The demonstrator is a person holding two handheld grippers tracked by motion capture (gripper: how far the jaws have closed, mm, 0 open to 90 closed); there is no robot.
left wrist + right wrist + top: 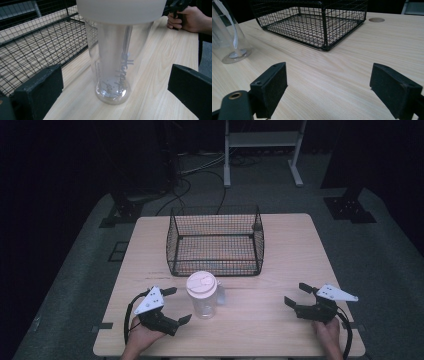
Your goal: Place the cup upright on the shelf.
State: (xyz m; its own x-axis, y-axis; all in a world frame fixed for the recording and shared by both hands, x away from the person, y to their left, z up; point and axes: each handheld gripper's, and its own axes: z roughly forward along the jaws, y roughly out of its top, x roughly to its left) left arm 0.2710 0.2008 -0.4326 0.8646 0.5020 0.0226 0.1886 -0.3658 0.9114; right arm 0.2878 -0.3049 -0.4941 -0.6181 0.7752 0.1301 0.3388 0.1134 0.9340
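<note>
A clear plastic tumbler [202,300] with a pale lid and a straw stands upright on the wooden table [280,270], just in front of a black wire basket [215,241]. My left gripper [179,305] is open just left of the tumbler, its jaws wide and not touching it. In the left gripper view the tumbler [113,60] stands close ahead between the two pads [41,87]. My right gripper [298,295] is open near the table's right front, apart from everything. The right gripper view has the tumbler [228,37] at far left and the basket [312,22] ahead.
The wire basket [32,50] holds nothing and sits at the table's middle back. A round hole [376,19] marks the tabletop beyond the basket. Cables and a white frame [262,150] lie on the floor behind the table.
</note>
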